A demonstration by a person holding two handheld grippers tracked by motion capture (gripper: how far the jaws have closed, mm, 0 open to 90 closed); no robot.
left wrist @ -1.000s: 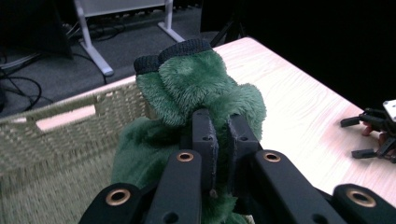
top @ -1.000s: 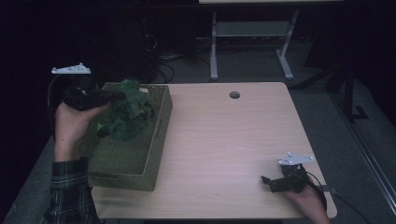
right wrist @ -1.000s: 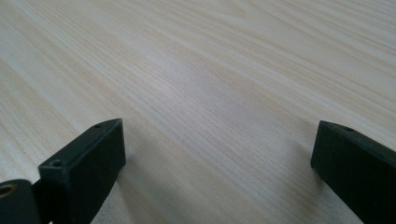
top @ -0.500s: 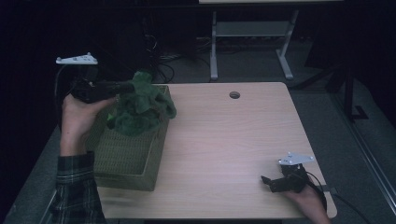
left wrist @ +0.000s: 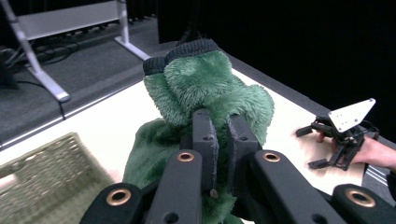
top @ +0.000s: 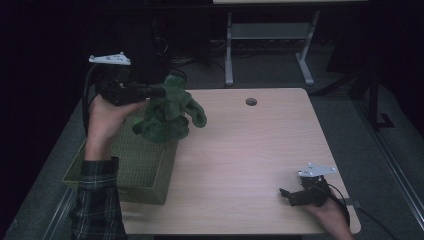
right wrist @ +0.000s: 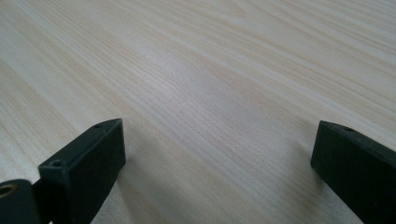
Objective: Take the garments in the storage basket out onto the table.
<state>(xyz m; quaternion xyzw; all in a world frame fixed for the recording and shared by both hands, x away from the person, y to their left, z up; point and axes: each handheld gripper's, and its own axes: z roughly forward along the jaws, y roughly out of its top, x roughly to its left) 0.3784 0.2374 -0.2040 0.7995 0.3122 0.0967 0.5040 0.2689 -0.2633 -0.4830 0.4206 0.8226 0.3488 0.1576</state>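
While no writing shows, left gripper [left wrist: 220,122] clamps green fleece [top: 169,111].

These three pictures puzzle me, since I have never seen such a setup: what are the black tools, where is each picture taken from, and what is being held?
A person works at a wooden table with a hand-held two-jaw gripper in each hand. The high view looks down from above; the other two come from cameras riding on the grippers. The left gripper is shut on a fuzzy green garment, lifted above a woven basket. The left gripper view looks along its jaws pinching the fabric. The right gripper rests open, holding nothing, at the table's near right corner.
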